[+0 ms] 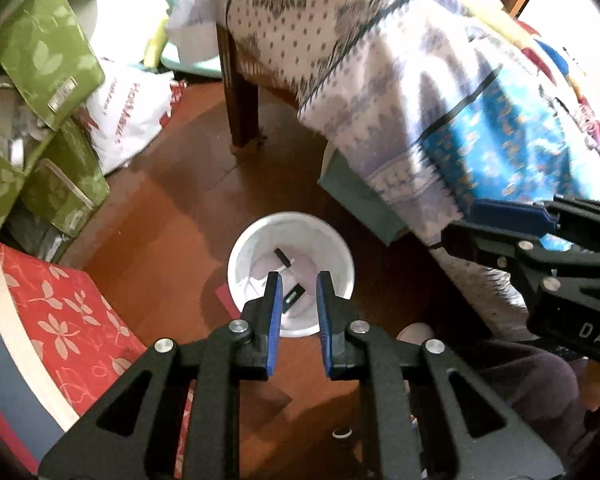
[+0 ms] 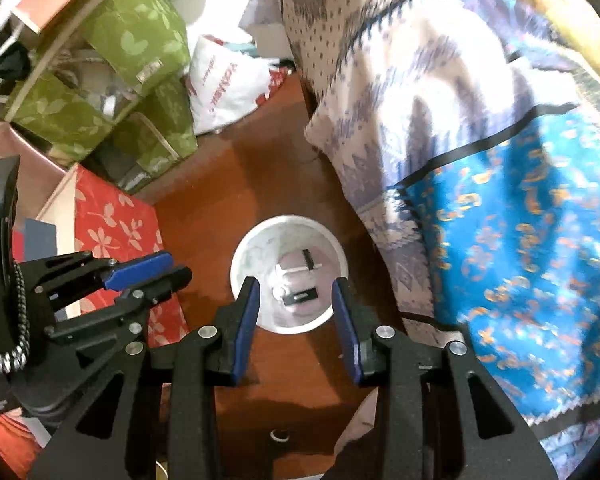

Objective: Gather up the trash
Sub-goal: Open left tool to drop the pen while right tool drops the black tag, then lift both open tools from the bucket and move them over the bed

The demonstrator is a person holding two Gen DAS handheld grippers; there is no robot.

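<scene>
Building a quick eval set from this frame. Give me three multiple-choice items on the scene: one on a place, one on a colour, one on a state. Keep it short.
1. Where does the white bin stand?
A. on the wooden floor
B. on the red flowered box
C. on the draped table

2. What colour are the storage boxes stacked at upper left?
A. blue
B. green with a leaf print
C. plain grey

3. How do the right tongs stand?
A. shut on a piece of trash
B. shut on nothing
C. open, holding nothing

Key:
1 A, bare brown floor shows all round the bin.
2 B, leaf shapes on green fabric show in both views.
3 C, the bin shows through the wide gap between the blue pads. The left tongs are likewise open and empty.
</scene>
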